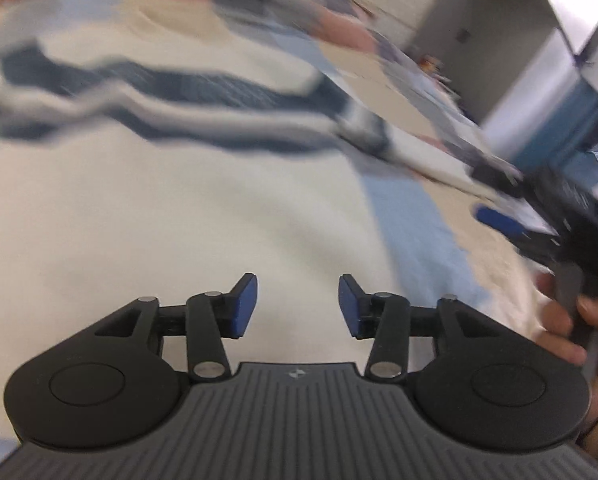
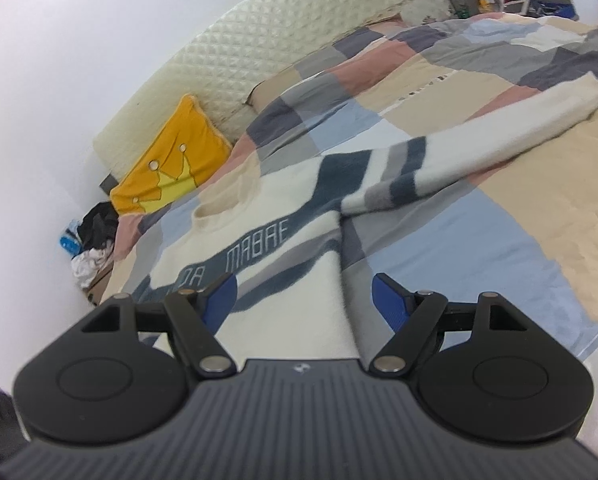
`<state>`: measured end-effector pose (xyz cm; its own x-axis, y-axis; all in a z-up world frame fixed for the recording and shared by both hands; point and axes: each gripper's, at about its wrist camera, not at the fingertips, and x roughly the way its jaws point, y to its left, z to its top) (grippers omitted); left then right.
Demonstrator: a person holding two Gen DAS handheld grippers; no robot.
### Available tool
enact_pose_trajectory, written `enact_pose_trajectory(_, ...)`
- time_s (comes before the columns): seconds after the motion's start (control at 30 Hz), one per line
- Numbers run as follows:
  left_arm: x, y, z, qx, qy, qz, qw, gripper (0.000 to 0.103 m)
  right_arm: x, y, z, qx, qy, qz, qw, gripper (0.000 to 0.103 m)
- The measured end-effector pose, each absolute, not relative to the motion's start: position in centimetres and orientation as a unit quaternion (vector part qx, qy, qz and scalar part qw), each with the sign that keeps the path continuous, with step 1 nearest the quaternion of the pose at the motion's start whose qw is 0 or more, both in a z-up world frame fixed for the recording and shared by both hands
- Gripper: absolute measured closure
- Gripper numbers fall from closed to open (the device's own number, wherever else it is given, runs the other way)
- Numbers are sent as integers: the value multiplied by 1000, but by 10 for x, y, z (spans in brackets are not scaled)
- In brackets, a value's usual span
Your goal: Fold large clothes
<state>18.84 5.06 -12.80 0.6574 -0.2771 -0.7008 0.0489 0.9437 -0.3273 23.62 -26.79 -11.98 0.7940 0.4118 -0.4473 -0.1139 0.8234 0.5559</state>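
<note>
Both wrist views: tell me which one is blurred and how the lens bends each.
Left wrist view: heavy motion smear over the sweater and quilt; only the left gripper is crisp. Right wrist view: sharp, the lettering on the sweater is legible; soft even light, no glare. Both: fisheye curving, clearest where the headboard bows in the right view.

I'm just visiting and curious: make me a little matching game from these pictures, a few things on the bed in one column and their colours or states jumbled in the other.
Things:
1. cream knitted sweater with dark blue stripes
2. square cushion with a crown design
3. patchwork bed cover
4. right gripper

Descriptions:
A. orange-yellow, leaning on the headboard
B. jaws open over the sweater's edge
C. spread flat, one sleeve stretched out
D. blocks of blue, grey, pink and beige

Pairs: 1-C, 2-A, 3-D, 4-B
</note>
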Motion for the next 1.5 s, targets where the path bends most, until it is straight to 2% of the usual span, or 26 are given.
enact_pose_trajectory(0.27,173,194,-68,-57,385,72,918,48,232,-235,-136,233,335,190,893,26)
enact_pose_trajectory(0.33,167,222,-70,-31,380,79,921,43,233,-224,-143,219,361,189,886,26)
enact_pose_trajectory(0.43,162,258,-99,-34,423,77,902,42,239,-216,-152,203,392,171,881,26)
enact_pose_trajectory(0.67,157,315,-179,-209,411,14,887,42,241,-215,-159,215,410,153,873,26)
enact_pose_trajectory(0.8,171,328,-223,-274,398,-2,876,42,246,-204,-163,197,425,154,870,26)
enact_pose_trajectory(1.07,195,354,-259,-415,322,-96,846,42,254,-176,-169,146,435,128,879,27)
enact_pose_trajectory(1.3,196,332,-268,-439,323,-209,812,42,267,-172,-182,169,456,103,868,26)
enact_pose_trajectory(1.43,189,326,-273,-458,333,-257,783,44,267,-160,-179,144,448,99,877,26)
enact_pose_trajectory(1.47,190,325,-275,-465,335,-259,777,46,268,-158,-179,140,448,99,877,26)
enact_pose_trajectory(1.5,186,324,-275,-468,340,-249,777,55,269,-156,-180,138,449,97,878,26)
